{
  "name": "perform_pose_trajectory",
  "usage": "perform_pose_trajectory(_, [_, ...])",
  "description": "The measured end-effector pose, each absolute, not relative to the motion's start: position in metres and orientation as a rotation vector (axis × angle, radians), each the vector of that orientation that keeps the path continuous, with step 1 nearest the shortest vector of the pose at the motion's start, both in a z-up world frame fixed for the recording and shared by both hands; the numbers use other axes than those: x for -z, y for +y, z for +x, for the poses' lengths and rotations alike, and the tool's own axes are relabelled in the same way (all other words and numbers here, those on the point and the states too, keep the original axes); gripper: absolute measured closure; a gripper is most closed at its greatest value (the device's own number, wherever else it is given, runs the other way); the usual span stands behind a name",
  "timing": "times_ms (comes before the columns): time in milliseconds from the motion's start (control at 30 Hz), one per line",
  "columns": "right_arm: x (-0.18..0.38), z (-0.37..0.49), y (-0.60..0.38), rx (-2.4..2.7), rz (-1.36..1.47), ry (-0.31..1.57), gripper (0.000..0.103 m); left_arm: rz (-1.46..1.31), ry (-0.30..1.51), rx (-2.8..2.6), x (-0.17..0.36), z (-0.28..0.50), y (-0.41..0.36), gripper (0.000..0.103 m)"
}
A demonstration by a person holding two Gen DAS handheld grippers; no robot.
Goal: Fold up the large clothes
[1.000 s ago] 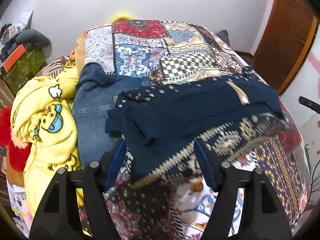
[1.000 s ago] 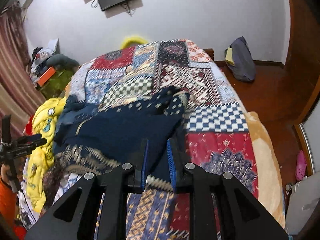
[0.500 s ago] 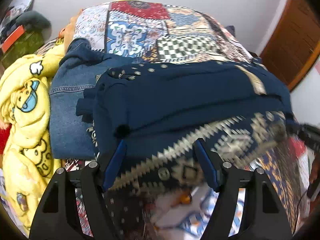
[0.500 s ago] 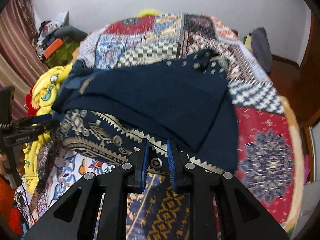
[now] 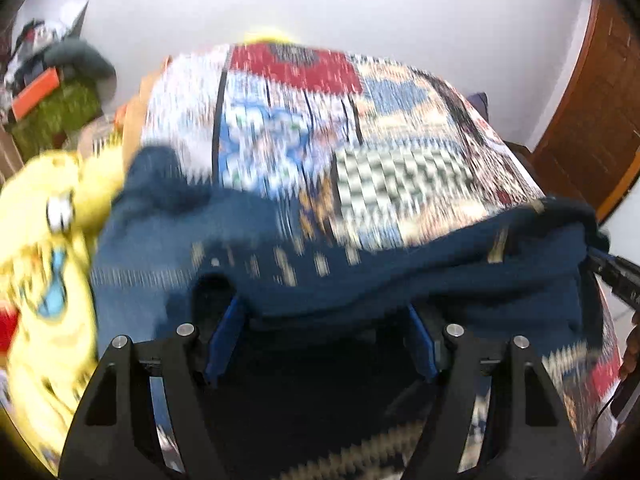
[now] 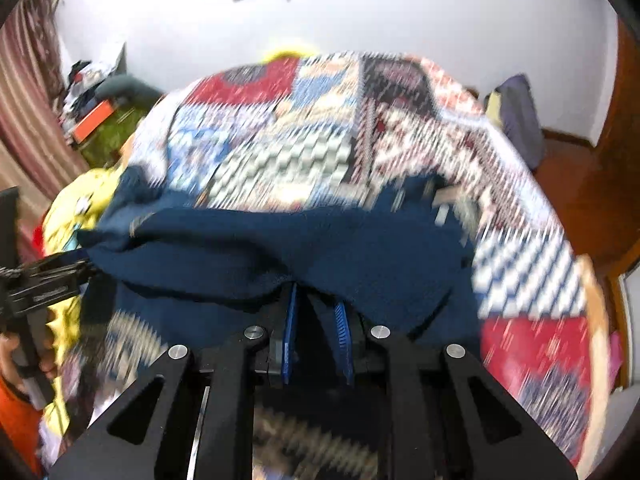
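Since a second ago both hand-held grippers close in on the navy garment (image 5: 400, 280), left (image 5: 320, 344) spread, right (image 6: 316, 340) nearly pressed together, apparently pinching its near edge for the next fold.

Garment (image 5: 400, 276) on bed (image 5: 360, 128), jeans (image 5: 132, 272) left.

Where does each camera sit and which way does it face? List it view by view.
Left wrist: on the left gripper, looking down over its fingers at the navy garment on the patchwork bedspread; right gripper at the right edge.
Right wrist: on the right gripper, same slant; left gripper at the left edge.
Shared: garment, bedspread, yellow blanket, white wall.
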State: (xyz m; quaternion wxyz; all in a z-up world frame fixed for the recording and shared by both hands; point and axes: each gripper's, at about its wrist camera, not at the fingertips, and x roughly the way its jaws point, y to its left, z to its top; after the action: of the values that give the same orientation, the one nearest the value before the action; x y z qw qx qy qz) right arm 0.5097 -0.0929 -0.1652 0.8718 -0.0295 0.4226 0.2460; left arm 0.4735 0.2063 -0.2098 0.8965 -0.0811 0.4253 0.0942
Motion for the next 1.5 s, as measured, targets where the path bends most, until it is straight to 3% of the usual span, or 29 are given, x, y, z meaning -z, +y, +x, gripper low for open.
perform_pose_trajectory(133, [0.144,0.532,-0.096,-0.437,-0.009,0.857,0.086,-0.154,0.872,-0.258,0.191,0.490,0.224,0.032])
perform_pose_trajectory(367, [0.111,0.485,-0.084,-0.581,-0.046,0.794,0.086,-0.103,0.823,-0.157,0.162,0.460,0.205,0.032])
perform_pose_trajectory(600, [0.140,0.449,-0.035,-0.783,-0.094,0.882,0.085,-0.124,0.918,-0.002,0.195,0.440,0.172,0.032])
perform_pose_trajectory(767, [0.180,0.450,-0.016,-0.751,-0.209,0.943,0.071,-0.140,1.045,-0.026,0.246,0.435,0.178,0.031])
perform_pose_trajectory(900, [0.179,0.446,-0.032,-0.769,-0.217,0.904,0.060,-0.219,1.025,-0.007,0.263,0.420,0.193,0.030])
perform_pose_trajectory(967, [0.179,0.442,-0.041,-0.733,-0.232,0.884,0.039,-0.219,1.009,-0.006,0.265,0.413,0.195,0.029])
perform_pose_trajectory(1000, [0.179,0.443,-0.047,-0.711,-0.239,0.876,0.036,-0.204,1.002,-0.011,0.266,0.409,0.194,0.028])
perform_pose_trajectory(1067, [0.186,0.446,-0.058,-0.677,-0.248,0.892,0.036,-0.156,0.999,-0.036,0.269,0.401,0.189,0.022])
perform_pose_trajectory(1267, [0.204,0.448,-0.111,-0.547,-0.153,0.969,0.034,-0.024,0.992,-0.106,0.274,0.370,0.178,0.022])
perform_pose_trajectory(1500, [0.205,0.424,-0.158,-0.497,-0.099,1.021,0.034,-0.104,1.036,-0.214,0.280,0.341,0.203,0.022])
